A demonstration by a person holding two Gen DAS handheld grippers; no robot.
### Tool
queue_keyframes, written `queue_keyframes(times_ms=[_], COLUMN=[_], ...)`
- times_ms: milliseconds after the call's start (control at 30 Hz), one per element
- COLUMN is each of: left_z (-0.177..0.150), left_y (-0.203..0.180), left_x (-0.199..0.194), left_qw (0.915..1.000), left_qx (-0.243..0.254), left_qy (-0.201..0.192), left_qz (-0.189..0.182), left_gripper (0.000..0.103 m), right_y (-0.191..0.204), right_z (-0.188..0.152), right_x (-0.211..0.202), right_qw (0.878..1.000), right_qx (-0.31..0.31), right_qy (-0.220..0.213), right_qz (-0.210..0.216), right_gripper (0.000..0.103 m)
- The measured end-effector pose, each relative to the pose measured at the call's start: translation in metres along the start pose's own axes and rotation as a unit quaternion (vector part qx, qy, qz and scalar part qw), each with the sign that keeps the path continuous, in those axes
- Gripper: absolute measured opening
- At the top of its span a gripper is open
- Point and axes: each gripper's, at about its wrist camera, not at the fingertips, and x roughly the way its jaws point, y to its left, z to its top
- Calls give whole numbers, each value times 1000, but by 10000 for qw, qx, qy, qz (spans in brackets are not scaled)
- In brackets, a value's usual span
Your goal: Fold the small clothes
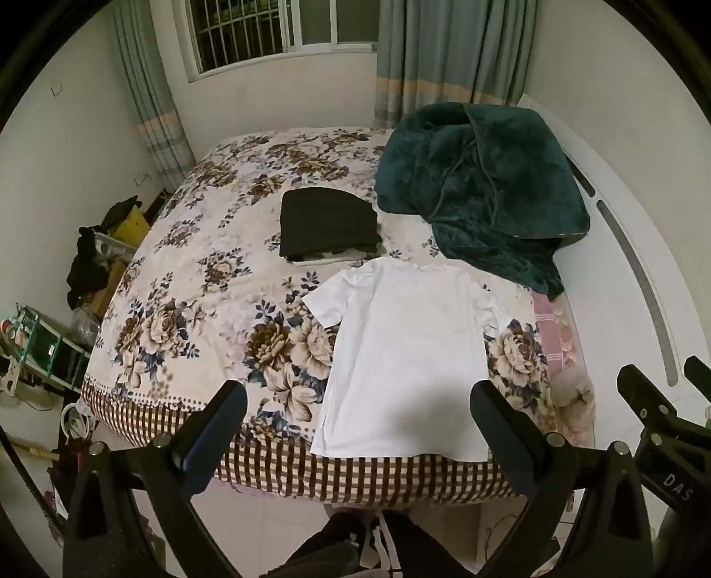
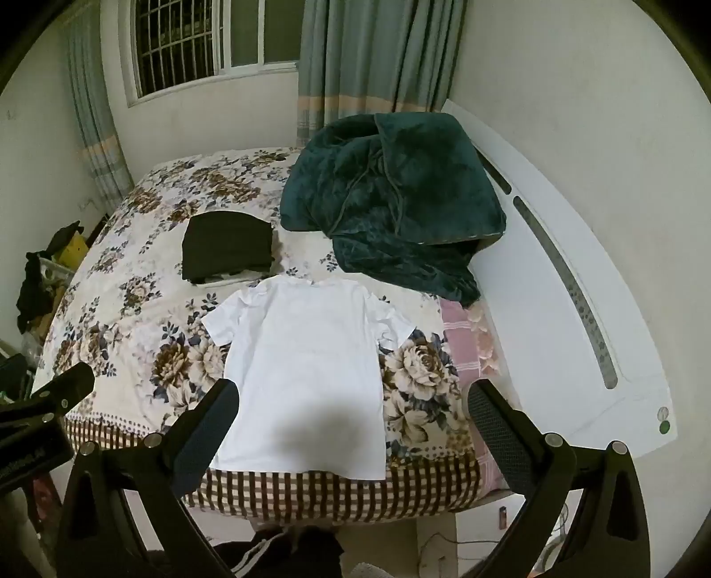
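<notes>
Nearest the lens in the left wrist view, the left gripper (image 1: 357,407) holds its black jaws spread wide with nothing between them, raised above the near edge of the bed (image 1: 186,284). The right gripper (image 2: 353,407) stands the same way in its own view: jaws fully apart and empty, clear of the cloth below. Each gripper shows at the edge of the other's view.

Past the jaws, a white T-shirt (image 1: 402,351) lies flat on the floral bedspread (image 1: 177,311), sleeves out to both sides, collar toward the far end and hem at the near, checked border of the spread. A shadow falls across its lower part. Neither gripper touches it.

Just beyond the collar sits a folded stack of clothes (image 1: 326,226) with a black garment on top and paler edges showing beneath. To the right of the stack, a dark green plush blanket (image 1: 480,186) is heaped against the white headboard (image 1: 631,249). A pink patterned cloth (image 2: 464,342) shows along the bed's right side.

Behind the bed, teal curtains (image 1: 449,49) flank a barred window (image 1: 275,31). Cluttered boxes and dark clothing (image 1: 89,262) sit on the floor at left.
</notes>
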Motion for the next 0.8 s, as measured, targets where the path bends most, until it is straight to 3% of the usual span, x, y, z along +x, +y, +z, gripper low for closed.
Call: queue_keyframes(times_ms=[800], left_z=[2], left_y=[-12], left_x=[-7], left_qw=[9999], left_qx=[31], left_qy=[-144], left_qz=[-65], left_gripper=[102], right_y=[-1], right_z=[4], right_x=[1], right_qw=[9998], right_qx=[-115], right_qy=[-25], right_qz=[-150], right_gripper=[103])
